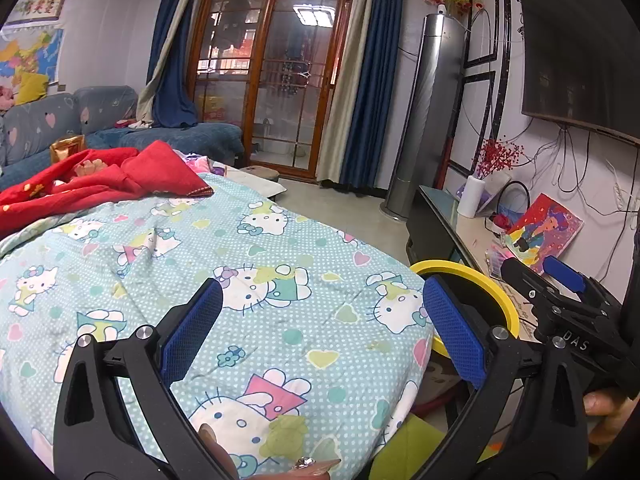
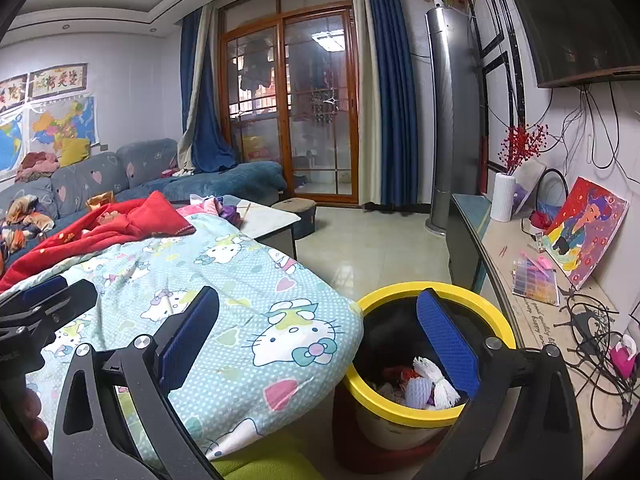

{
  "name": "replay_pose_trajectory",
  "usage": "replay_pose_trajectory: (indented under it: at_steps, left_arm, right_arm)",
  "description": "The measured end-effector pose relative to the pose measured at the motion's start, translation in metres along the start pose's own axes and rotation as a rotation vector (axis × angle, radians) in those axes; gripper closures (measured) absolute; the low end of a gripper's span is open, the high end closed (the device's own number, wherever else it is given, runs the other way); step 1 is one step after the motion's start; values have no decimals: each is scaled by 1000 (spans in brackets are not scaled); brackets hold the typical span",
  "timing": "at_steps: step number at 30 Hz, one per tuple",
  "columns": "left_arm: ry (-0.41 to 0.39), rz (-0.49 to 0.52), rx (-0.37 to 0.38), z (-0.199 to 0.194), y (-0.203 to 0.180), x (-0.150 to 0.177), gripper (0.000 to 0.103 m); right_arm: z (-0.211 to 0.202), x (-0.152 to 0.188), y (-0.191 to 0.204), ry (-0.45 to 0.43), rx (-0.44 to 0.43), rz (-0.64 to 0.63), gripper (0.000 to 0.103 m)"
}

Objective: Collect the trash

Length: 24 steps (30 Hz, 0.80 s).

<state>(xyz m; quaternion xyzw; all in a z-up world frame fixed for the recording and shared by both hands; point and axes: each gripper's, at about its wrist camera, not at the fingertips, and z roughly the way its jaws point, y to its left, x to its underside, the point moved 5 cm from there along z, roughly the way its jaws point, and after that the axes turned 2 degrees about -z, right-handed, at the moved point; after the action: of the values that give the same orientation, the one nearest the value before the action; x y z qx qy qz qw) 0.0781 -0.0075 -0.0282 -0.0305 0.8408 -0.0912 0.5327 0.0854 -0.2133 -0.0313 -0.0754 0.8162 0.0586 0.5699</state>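
Under our left gripper (image 1: 322, 336), spread wide and holding nothing, lies the cartoon-cat quilt (image 1: 248, 280). Our right gripper (image 2: 318, 336), equally wide and empty, hangs over the quilt's edge, its right finger above the yellow-rimmed bin (image 2: 496, 320), where trash (image 2: 424, 388) lies inside.

Your yellow-rimmed trash bin (image 2: 430, 360) stands upright beneath your right fingers (image 2: 448, 340), holding white crumpled trash (image 2: 430, 386) and red scraps (image 2: 396, 372).
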Motion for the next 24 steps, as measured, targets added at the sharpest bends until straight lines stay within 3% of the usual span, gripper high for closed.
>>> replay_pose_trajectory:
  at_steps: [24]
  left_arm:
    - [-1,0,0,0,-2,0,11]
  right_arm:
    - [1,1,2,-2,-5,-4,7]
